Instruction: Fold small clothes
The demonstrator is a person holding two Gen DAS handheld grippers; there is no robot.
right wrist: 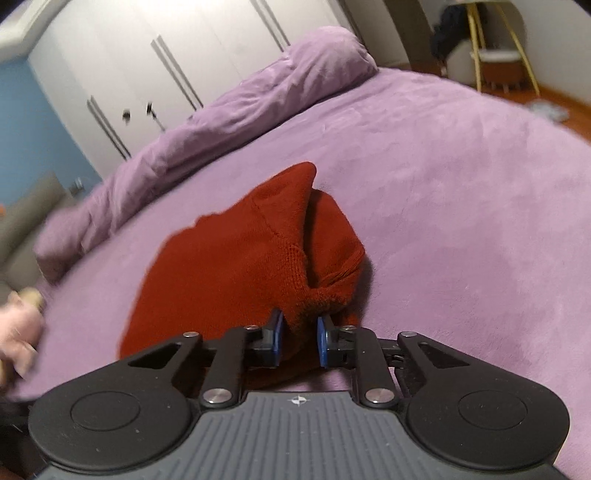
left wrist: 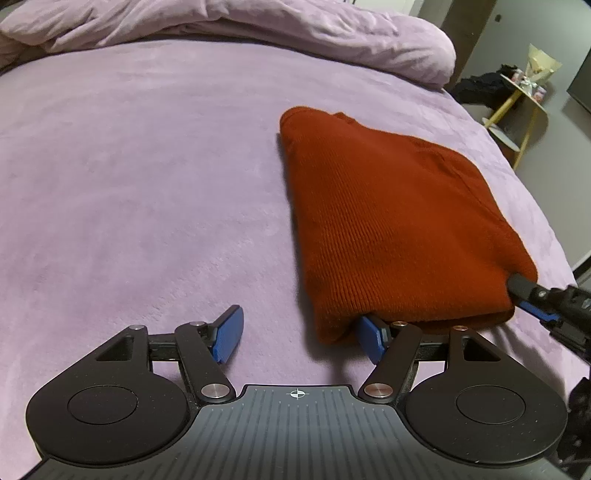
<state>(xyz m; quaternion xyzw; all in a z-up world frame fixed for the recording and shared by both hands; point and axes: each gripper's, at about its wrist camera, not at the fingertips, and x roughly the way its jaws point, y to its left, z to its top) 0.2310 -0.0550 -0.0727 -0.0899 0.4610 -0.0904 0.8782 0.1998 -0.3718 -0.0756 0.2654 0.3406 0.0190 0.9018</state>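
Note:
A folded rust-red knit garment (left wrist: 388, 221) lies on the purple bed cover (left wrist: 147, 184). My left gripper (left wrist: 301, 334) is open at the garment's near edge; its right finger touches or slips under the near left corner, its left finger rests over bare cover. In the right wrist view the garment (right wrist: 240, 266) lies just ahead, and my right gripper (right wrist: 300, 338) is shut on its bunched near corner. The right gripper also shows in the left wrist view (left wrist: 532, 295) at the garment's near right corner.
A rumpled purple duvet (left wrist: 258, 26) lies along the far side of the bed. A yellow-legged side table (left wrist: 517, 99) stands beyond the bed's right edge. White wardrobe doors (right wrist: 166, 66) stand behind the bed. A hand (right wrist: 18, 332) shows blurred at the left.

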